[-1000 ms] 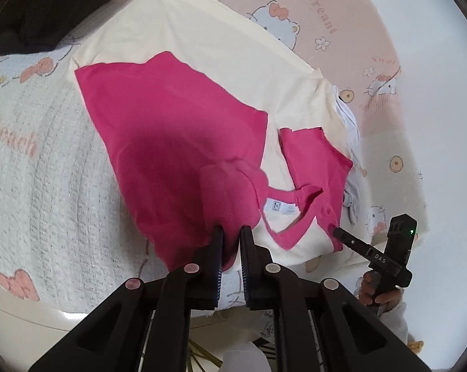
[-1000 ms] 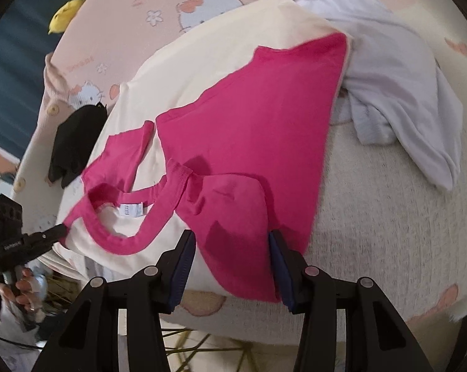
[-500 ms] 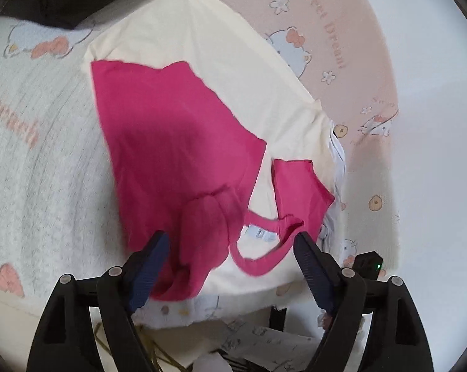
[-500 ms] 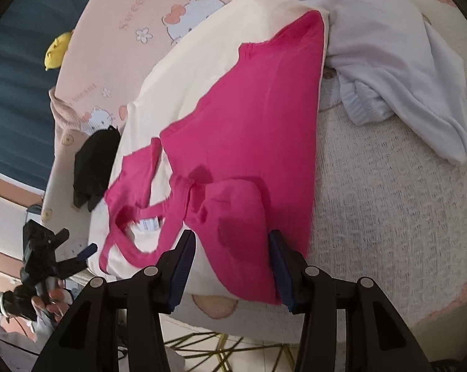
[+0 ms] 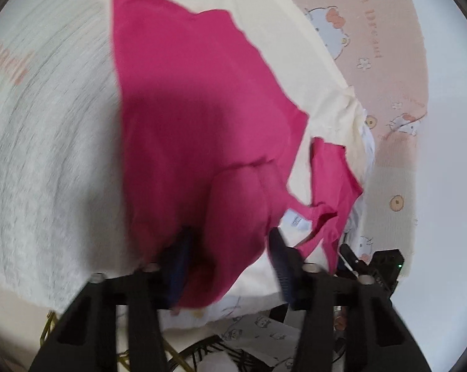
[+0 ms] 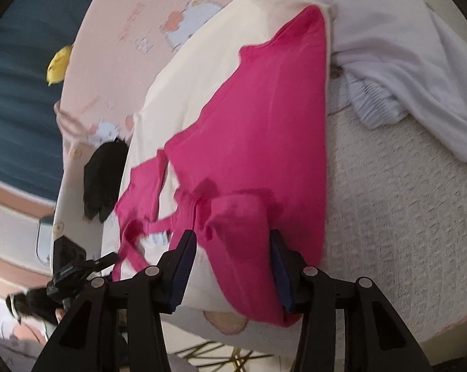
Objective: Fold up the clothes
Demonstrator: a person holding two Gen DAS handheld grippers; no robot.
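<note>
A: Where's the shirt?

B: Shirt point(image 5: 202, 117) lies on the bed point(image 5: 47, 155), cream body with pink sleeves, one pink panel folded across the middle. The collar end hangs at the near bed edge. In the right wrist view the same shirt point(image 6: 264, 142) runs from the far pink sheet down to the near edge.

A: Left tool?

B: Left tool point(image 5: 230, 266) has its jaws spread wide, gripping nothing. The pink fold sits between the fingers point(image 5: 179, 266), and the left one looks partly covered by cloth. The frame is blurred, so I can't tell if it touches.

A: Right tool?

B: Right tool point(image 6: 233, 266) is also spread wide, holding nothing. A raised pink bunch near the collar sits between its fingers point(image 6: 183, 266), at the bed edge.

A: Collar?

B: Collar point(image 6: 159, 226) is just left of the right tool, with a white label showing inside. In the left view the collar point(image 5: 314, 214) sits right of the tool.

A: Other stuff?

B: White garment point(image 6: 404, 77) is crumpled at the far right, touching the shirt's hem corner. Black cloth point(image 6: 104, 173) is on the bed left of the shirt. Yellow toy point(image 6: 59, 65) is far left.
</note>
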